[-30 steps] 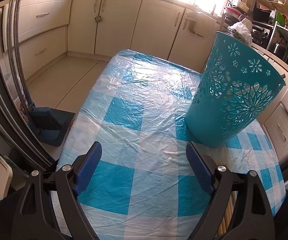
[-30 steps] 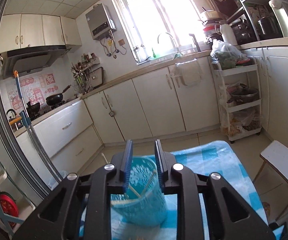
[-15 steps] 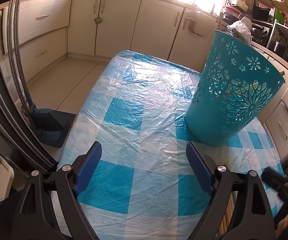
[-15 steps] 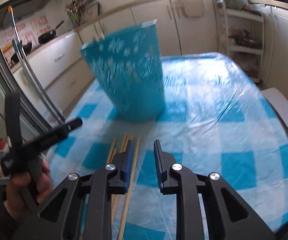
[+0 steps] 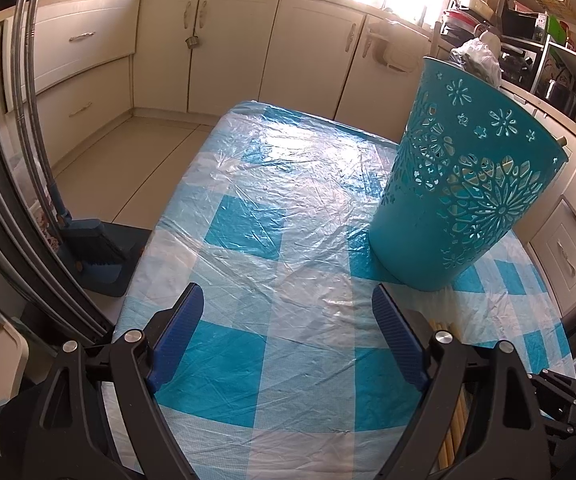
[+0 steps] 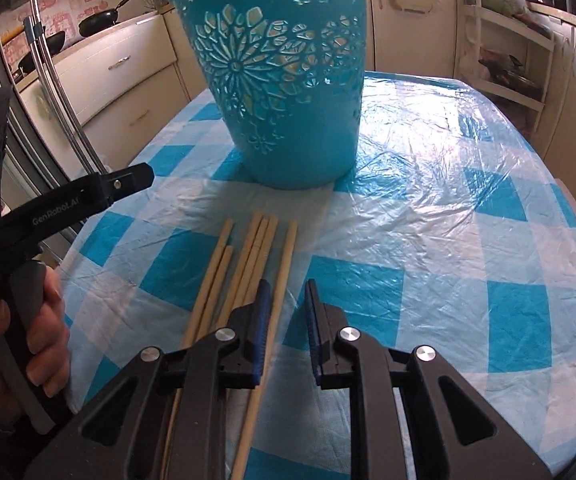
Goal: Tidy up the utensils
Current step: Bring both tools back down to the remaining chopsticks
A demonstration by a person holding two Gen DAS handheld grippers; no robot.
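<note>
A teal cut-out basket (image 6: 284, 76) stands upright on the blue-checked table; it also shows in the left wrist view (image 5: 464, 184) at the right. Several wooden chopsticks (image 6: 248, 264) lie side by side on the cloth in front of it. My right gripper (image 6: 287, 300) hovers low over their near ends, jaws slightly apart, holding nothing; the rightmost chopstick (image 6: 284, 268) runs under the gap. My left gripper (image 5: 288, 324) is wide open and empty over the table's left part. Chopstick ends (image 5: 442, 326) peek out behind its right finger.
The table (image 6: 468, 220) has a crinkled plastic cover. The left gripper's body and the hand holding it (image 6: 40, 280) are at the table's left edge. Kitchen cabinets (image 5: 224, 44) surround the table; a dustpan and brush (image 5: 96, 256) stand on the floor at left.
My right gripper has swung down from a high view over the basket to low over the chopsticks, and its jaws have opened a little. The left gripper has stayed put.
</note>
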